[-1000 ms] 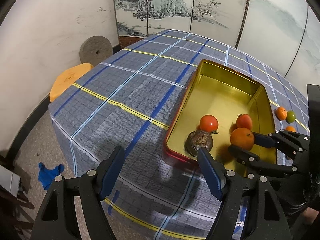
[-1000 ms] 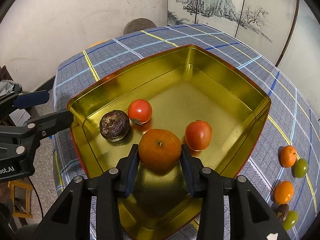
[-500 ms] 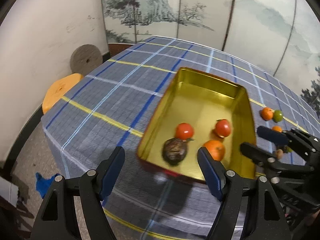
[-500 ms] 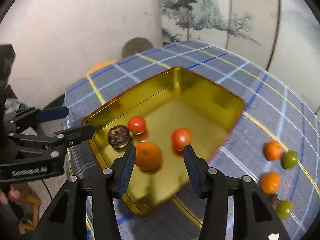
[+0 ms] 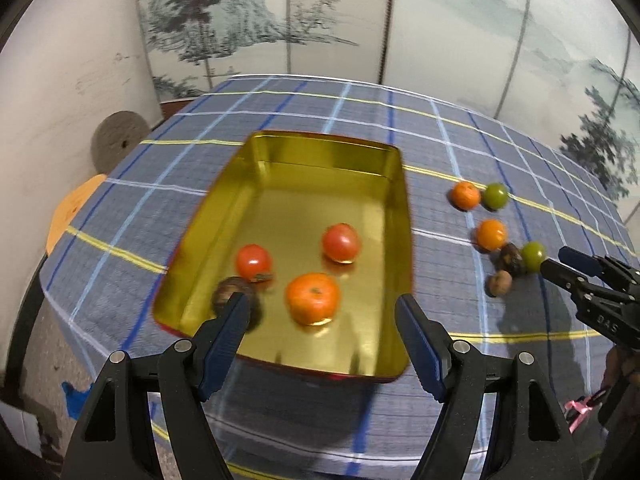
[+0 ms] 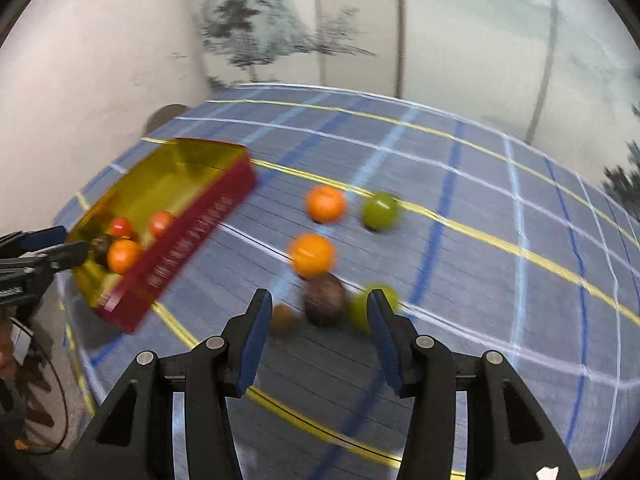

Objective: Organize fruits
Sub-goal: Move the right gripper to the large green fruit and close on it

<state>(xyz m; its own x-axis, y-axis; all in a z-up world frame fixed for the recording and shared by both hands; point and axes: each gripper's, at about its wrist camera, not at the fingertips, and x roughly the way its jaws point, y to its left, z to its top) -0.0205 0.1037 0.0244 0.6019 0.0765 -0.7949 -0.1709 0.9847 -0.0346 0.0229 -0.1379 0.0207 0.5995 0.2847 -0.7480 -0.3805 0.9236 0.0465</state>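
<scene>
Both tongs wide open, empty — dark brown fruit (image 6: 325,300) just ahead between right tongs (image 6: 316,336).

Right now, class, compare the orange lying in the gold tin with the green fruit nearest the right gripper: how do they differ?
The orange is orange; the green fruit is green. The orange looks larger. It lies inside the gold tin, while the green fruit sits on the checked tablecloth beside a dark brown fruit. Both are round, and neither is held.
</scene>
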